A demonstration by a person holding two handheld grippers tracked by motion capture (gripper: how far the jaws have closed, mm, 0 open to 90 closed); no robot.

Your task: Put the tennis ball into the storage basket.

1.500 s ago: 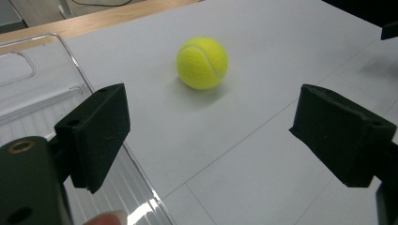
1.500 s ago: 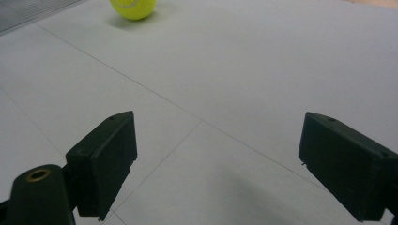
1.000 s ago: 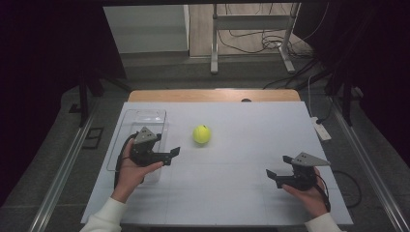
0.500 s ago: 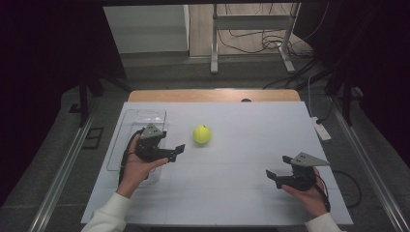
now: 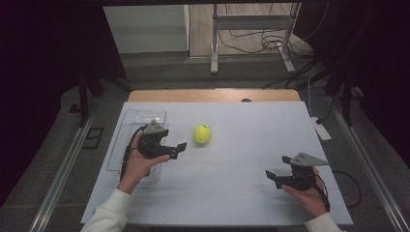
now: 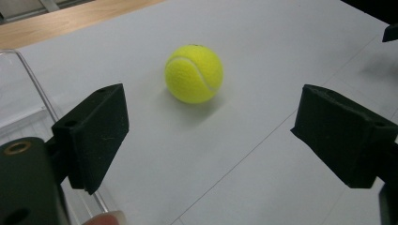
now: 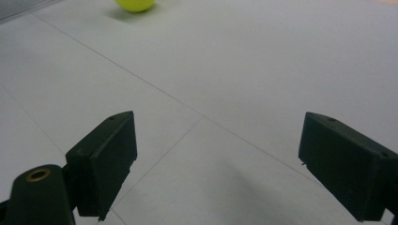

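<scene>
Toward the far-left part of the white table (image 5: 232,193), a yellow-green tennis ball (image 5: 201,134) is being approached by the left gripper (image 5: 175,149), whose jaws are being held wide apart and empty. From the left gripper view the tennis ball (image 6: 193,73) is being framed between the two black jaws, a little ahead of them and not yet touched, resting on the bare tabletop beside the clear plastic tray (image 5: 140,117) that lies along the table's left edge. Near the right front corner, the right gripper (image 5: 271,178) is being held low over the surface by the person's right hand (image 5: 307,195), its jaws likewise spread wide with nothing between them; in the right gripper view the ball (image 7: 135,4) is being glimpsed well apart, at the top edge. The step in hand is being judged as the reach toward the ball, before any grasp. For the next move, a short advance of the left gripper is being called for, until the jaws stand on either side of the ball's middle, followed by a gentle closing, since a round ball is likely to roll away if it is nudged off-centre.
</scene>
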